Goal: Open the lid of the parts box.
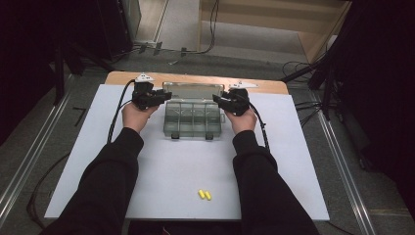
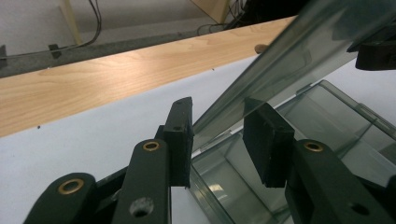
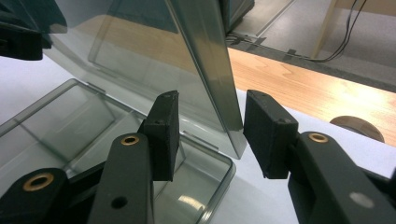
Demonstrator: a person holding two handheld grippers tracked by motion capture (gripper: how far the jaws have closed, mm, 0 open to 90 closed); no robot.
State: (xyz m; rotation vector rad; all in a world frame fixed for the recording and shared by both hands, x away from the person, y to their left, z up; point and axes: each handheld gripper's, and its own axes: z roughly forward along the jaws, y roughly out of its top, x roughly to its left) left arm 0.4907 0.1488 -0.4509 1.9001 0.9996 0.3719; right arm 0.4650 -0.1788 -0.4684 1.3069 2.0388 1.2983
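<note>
1. Two small yellow pieces [image 1: 204,195] sit nearest the camera in the high view, close to the front edge of the white table [image 1: 293,161], well apart from both hands and untouched.
2. Further back, the clear compartment box [image 1: 192,120] lies at the middle of the table's far side, its lid [image 1: 193,91] raised and standing up from the back edge.
3. Left gripper [image 1: 159,98] is at the lid's left end, right gripper [image 1: 221,101] at its right end, one on each side of the box.
4. Left gripper view: the jaws stand apart, and the lid's edge [image 2: 280,70] runs between the two pads; I can't tell whether either pad touches it.
5. Right gripper view: same story, jaws parted, with the lid's side edge [image 3: 212,79] standing in the gap and daylight showing on both sides, so nothing is gripped there.
6. Progress, as I read it: the box is open, lid up, compartments looking empty; the yellow pieces have yet to go in, so most of the work is ahead.
7. Gripper views give the pad-to-lid spacing, which the high view hides behind the hands; the high view gives the yellow pieces and the whole layout.
</note>
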